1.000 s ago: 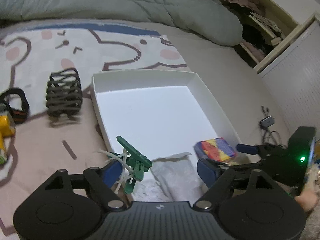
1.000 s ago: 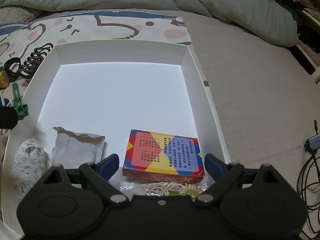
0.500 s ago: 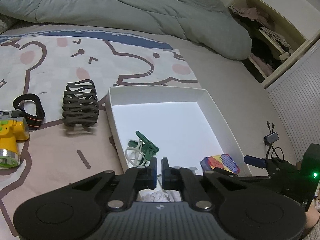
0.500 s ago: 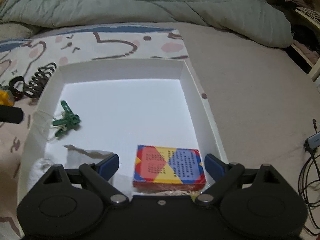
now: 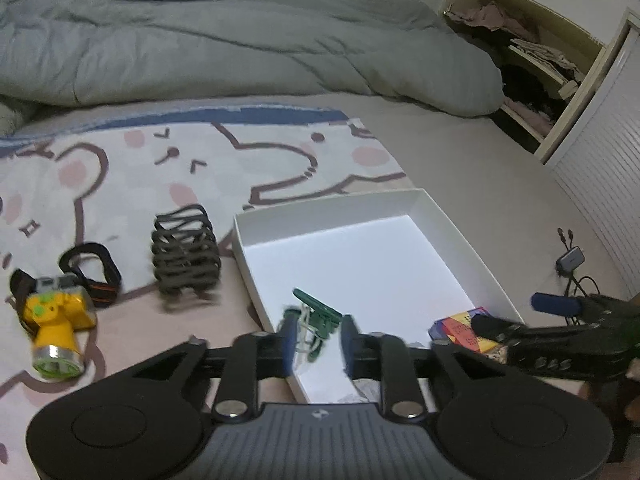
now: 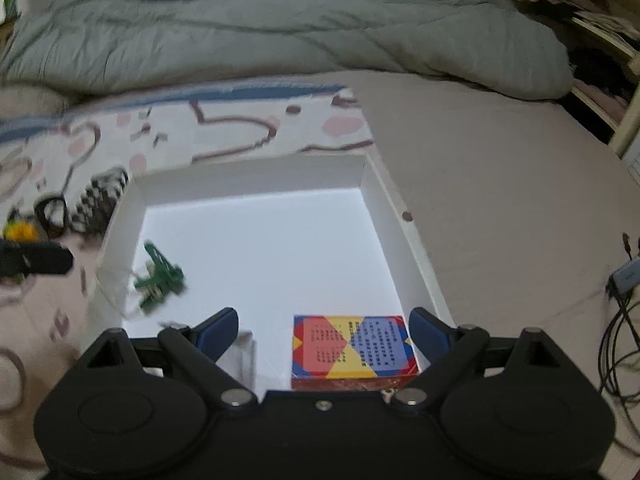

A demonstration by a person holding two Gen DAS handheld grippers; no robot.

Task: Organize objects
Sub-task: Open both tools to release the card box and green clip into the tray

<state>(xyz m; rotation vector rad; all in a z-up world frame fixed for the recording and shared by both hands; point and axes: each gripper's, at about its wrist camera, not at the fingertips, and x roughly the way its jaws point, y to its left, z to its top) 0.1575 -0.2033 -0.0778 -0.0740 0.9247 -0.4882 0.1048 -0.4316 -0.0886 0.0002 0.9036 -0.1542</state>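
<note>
A white open box (image 5: 332, 210) (image 6: 256, 176) lies on the cartoon-print bedsheet. Inside it a green clip (image 5: 318, 312) (image 6: 160, 276) with a pale rubber band rests near the left wall. A card box (image 6: 352, 348) (image 5: 460, 330) patterned in red, yellow and blue sits at the near right corner. My left gripper (image 5: 318, 336) hovers over the box's near-left edge, its jaws a narrow gap apart with nothing between them. My right gripper (image 6: 324, 320) stands open above the card box without touching it. It also shows in the left wrist view (image 5: 560, 320).
Left of the box lie a dark coiled mesh holder (image 5: 184, 258), a black strap (image 5: 96, 276) and a yellow headlamp (image 5: 56, 320). A grey-green duvet (image 5: 240, 40) fills the far side. A cable hub (image 5: 570, 260) and an open shelf (image 5: 532, 60) are at the right. A crumpled paper packet (image 6: 244, 356) sits in the box.
The green clip left my left gripper's jaws and now lies in the box. Those jaws shut, then parted slightly. Both grippers drew up and back; the right one stayed open.
</note>
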